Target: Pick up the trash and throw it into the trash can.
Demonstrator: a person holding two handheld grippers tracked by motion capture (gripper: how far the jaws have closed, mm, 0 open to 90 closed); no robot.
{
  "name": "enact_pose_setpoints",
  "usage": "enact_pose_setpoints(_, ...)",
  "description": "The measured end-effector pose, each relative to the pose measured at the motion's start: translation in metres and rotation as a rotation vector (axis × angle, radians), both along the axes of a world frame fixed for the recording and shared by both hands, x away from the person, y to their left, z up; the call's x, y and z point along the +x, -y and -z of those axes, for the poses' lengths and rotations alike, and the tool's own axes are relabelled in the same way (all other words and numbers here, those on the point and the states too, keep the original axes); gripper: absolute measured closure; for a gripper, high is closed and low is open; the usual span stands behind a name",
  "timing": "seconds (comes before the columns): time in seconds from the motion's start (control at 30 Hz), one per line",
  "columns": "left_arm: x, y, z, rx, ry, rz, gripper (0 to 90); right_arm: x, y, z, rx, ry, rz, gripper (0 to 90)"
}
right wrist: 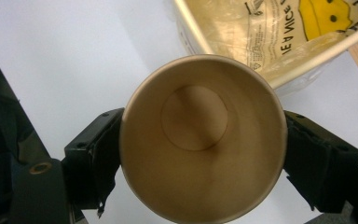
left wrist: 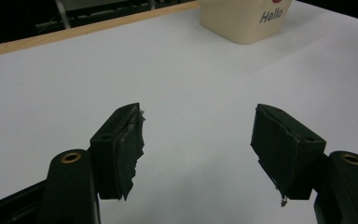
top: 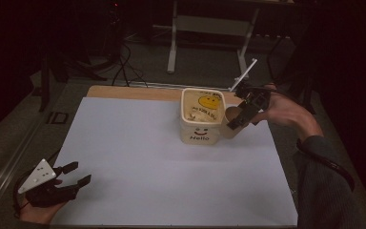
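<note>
From my station I see a dim room, with most of the light falling on the white sheet (top: 171,162) that covers the table (top: 124,91), whose wooden edge shows along the far side. Beyond it lies a grey floor (top: 205,71) with black cables (top: 124,67) trailing across it, and the white legs of a desk frame (top: 173,43) stand farther back. The surroundings at left and right fade into darkness.

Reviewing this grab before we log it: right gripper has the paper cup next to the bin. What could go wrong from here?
1. The right gripper clamps the thin paper cup by its sides near the rim; it could deform or slip.
2. The cup sits close beside the cream bin; moving it may clip the rim and shift the bin.
3. The left gripper rests open far away, so it can't steady the bin.
</note>
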State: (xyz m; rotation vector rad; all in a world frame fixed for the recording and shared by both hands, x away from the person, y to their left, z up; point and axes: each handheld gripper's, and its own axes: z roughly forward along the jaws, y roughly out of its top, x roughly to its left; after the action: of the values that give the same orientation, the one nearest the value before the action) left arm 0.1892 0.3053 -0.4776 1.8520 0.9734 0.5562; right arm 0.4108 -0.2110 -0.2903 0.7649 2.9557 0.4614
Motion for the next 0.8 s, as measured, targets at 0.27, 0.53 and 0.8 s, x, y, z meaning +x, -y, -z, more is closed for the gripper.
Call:
enact_pose_setpoints(0.27,0.0,0.0,0.0,0.0,0.0,0.0,33.7,0.006,-0.002,-0.004,0.019,-0.004,0.068,18.8)
enact_pose_setpoints(0.53,0.0,0.0,0.0,-0.002,-0.001,-0.001,33.7,0.012,-0.008,-0.007,0.022,-0.002,0.14,19.3)
enact_pose_setpoints(0.8,0.0,0.0,0.0,-0.003,-0.002,-0.002,33.7,0.015,-0.013,-0.013,0.024,0.009,0.184,19.6)
